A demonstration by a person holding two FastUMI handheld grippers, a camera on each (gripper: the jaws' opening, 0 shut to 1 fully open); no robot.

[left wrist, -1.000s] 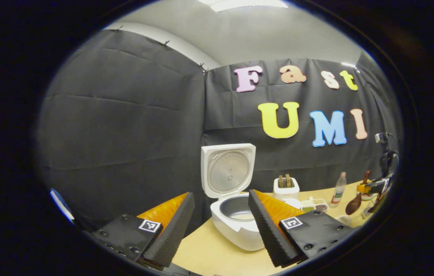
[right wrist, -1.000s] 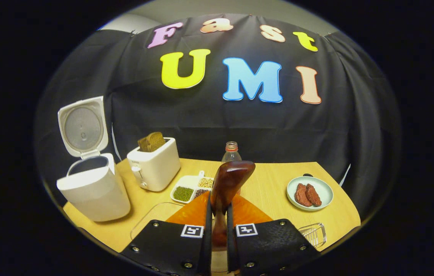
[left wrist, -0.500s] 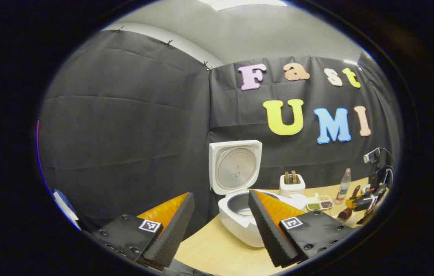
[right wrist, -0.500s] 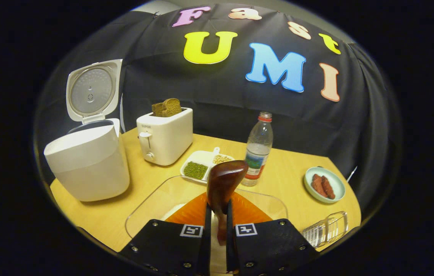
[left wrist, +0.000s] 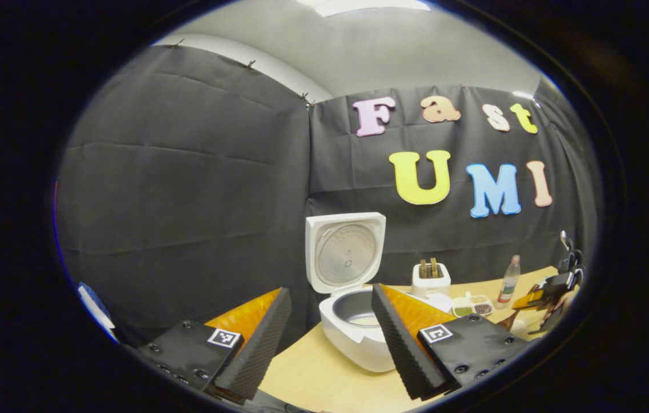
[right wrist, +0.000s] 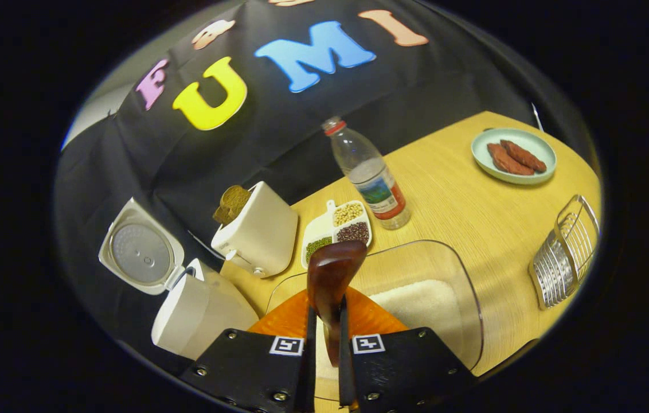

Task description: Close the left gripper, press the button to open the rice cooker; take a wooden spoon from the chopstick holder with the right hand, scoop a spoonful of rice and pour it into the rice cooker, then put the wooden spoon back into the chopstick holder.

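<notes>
Right gripper view looked down at a slant onto a pale wooden surface [right wrist: 473,212]. At the bottom, the right claw [right wrist: 324,321] was pinching the handle of a dark wooden spoon [right wrist: 331,275], both fingers pressed against it. The spoon's bowl stood up just ahead of the fingertips, above a clear container [right wrist: 416,287] holding a bed of white rice [right wrist: 416,304]. The rice lay just right of the spoon; whether the spoon touched it could not be told. Left of the container stood the white rice cooker [right wrist: 198,312], its lid [right wrist: 141,252] swung open. Behind the container were a white toaster [right wrist: 258,235], a small divided dish of beans [right wrist: 336,226] and a water bottle [right wrist: 370,175]. A wire chopstick holder [right wrist: 565,252] lay at the right edge, well apart from the spoon.

Left gripper view showed the left claw [left wrist: 324,327] spread wide, holding nothing, with the rice cooker [left wrist: 353,338] sitting between its fingers farther off, lid [left wrist: 346,252] upright. The right claw [left wrist: 551,287] appeared small at the far right edge.
</notes>
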